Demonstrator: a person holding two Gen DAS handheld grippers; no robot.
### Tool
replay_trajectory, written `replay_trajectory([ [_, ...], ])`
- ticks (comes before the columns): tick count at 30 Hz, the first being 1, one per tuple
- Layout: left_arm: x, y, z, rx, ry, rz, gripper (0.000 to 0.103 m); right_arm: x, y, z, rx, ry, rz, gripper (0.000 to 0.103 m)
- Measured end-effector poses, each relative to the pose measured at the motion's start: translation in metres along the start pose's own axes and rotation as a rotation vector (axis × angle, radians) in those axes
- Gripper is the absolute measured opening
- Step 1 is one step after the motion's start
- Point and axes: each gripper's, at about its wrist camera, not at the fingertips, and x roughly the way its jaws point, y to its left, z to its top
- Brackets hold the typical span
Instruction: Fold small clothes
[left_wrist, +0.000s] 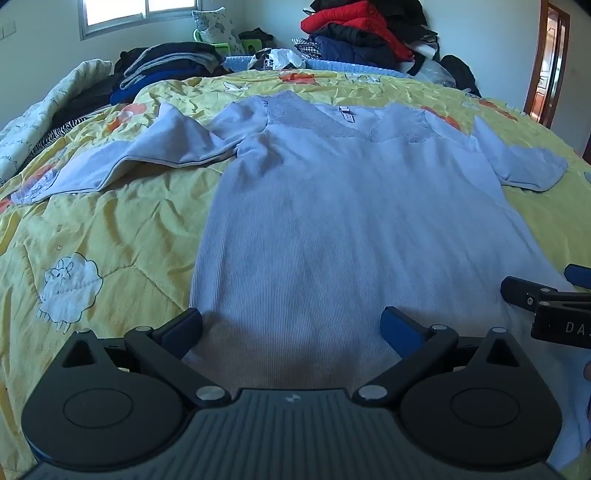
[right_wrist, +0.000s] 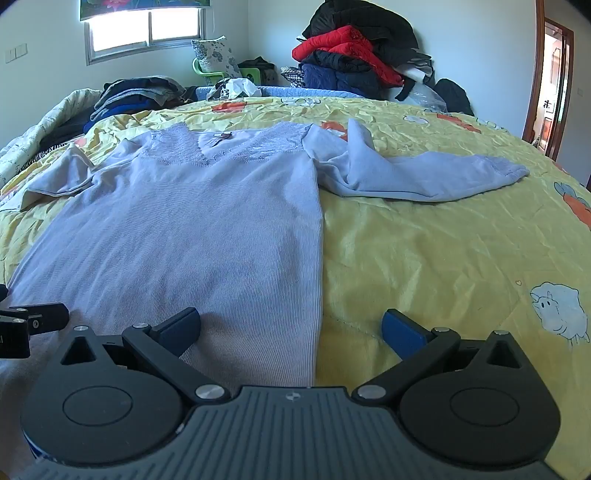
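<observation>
A pale lavender long-sleeved top (left_wrist: 332, 206) with a lace V-neck lies flat, front up, on the yellow quilt, hem toward me; it also shows in the right wrist view (right_wrist: 192, 229). Its left sleeve (left_wrist: 122, 158) spreads out to the left. Its right sleeve (right_wrist: 413, 173) lies rumpled out to the right. My left gripper (left_wrist: 291, 328) is open and empty over the hem's left corner. My right gripper (right_wrist: 291, 328) is open and empty over the hem's right edge. The right gripper's fingers (left_wrist: 532, 295) show at the left view's right border.
The yellow quilt (right_wrist: 443, 258) with sheep and orange prints covers the bed. Folded dark clothes (left_wrist: 162, 66) lie at the back left. A heap of red, black and navy jackets (right_wrist: 354, 55) stands at the back. A doorway (right_wrist: 554, 85) is at the far right.
</observation>
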Motion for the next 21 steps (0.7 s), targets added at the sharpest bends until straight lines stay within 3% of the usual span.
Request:
replay_trajectory([
  [12,-0.006,0.0,-0.003,0.005,-0.02,0.0,0.103,0.0,0.0,0.0,0.0,0.0,0.001,0.102],
  [21,-0.012,-0.005,-0.007,-0.002,-0.016,0.047,0.103,-0.001,0.0,0.0,0.0,0.0,0.0,0.102],
])
